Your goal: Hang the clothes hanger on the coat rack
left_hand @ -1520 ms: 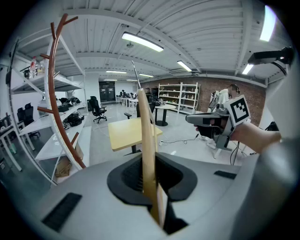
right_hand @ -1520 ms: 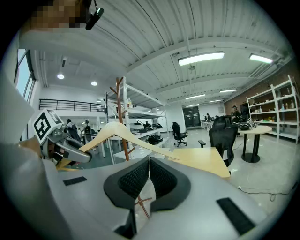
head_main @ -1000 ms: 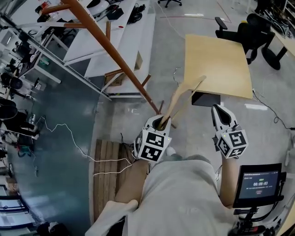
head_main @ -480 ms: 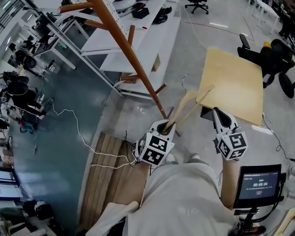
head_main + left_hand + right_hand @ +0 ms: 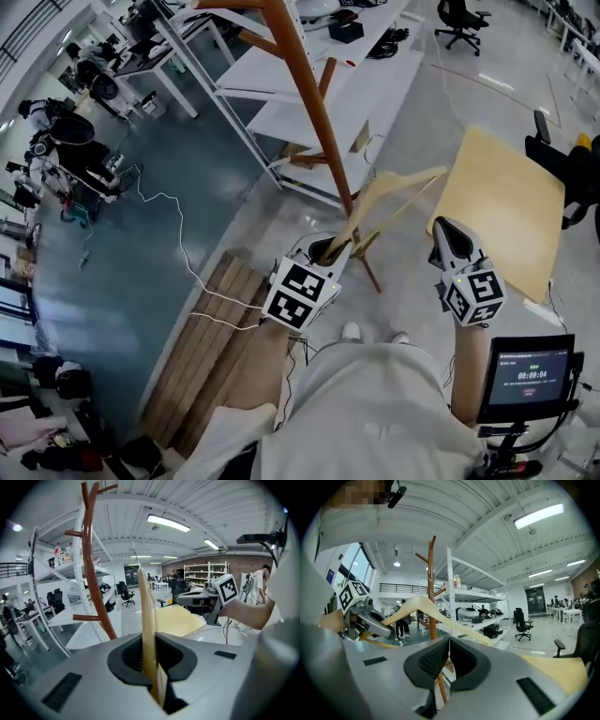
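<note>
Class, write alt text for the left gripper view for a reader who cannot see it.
The left tool is shut on a pale wooden hanger, seen edge-on rising up the middle. A brown coat rack stands to the left, in front of white shelving; a pale table lies to the right.

text: 00:00:04 | on: monitor [image 5: 527,375], lower right of head view | other print: illegible
</note>
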`<control>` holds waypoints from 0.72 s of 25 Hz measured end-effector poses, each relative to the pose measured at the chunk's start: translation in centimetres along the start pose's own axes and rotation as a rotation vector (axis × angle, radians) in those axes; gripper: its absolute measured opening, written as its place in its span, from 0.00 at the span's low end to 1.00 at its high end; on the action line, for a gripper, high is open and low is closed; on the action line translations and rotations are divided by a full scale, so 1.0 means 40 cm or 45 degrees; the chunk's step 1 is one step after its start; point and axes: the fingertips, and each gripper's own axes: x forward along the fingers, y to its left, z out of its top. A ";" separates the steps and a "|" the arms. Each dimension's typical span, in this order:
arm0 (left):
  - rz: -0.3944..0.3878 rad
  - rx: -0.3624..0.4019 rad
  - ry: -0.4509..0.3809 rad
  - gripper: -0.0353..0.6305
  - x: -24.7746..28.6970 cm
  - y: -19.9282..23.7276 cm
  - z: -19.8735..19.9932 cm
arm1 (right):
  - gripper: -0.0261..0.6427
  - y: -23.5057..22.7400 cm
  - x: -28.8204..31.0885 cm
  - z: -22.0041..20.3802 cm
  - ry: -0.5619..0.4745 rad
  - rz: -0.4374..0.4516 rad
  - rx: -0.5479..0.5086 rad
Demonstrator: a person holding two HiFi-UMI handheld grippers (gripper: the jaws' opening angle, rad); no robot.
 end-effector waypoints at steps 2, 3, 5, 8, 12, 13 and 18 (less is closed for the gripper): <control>0.035 -0.011 -0.023 0.10 -0.038 0.035 0.021 | 0.06 0.023 0.028 0.029 -0.018 0.049 -0.014; 0.048 -0.018 -0.036 0.10 -0.052 0.056 0.031 | 0.06 0.031 0.048 0.041 -0.027 0.074 -0.021; 0.067 -0.025 -0.068 0.10 -0.078 0.100 0.056 | 0.06 0.048 0.091 0.061 -0.044 0.124 -0.037; 0.101 -0.011 -0.114 0.10 -0.141 0.152 0.095 | 0.06 0.088 0.139 0.091 -0.063 0.192 -0.061; 0.170 0.009 -0.155 0.10 -0.246 0.196 0.142 | 0.06 0.149 0.169 0.140 -0.083 0.266 -0.087; 0.187 0.011 -0.167 0.10 -0.271 0.204 0.153 | 0.06 0.164 0.175 0.151 -0.086 0.283 -0.094; 0.236 0.040 -0.218 0.10 -0.380 0.234 0.212 | 0.06 0.236 0.192 0.202 -0.106 0.362 -0.117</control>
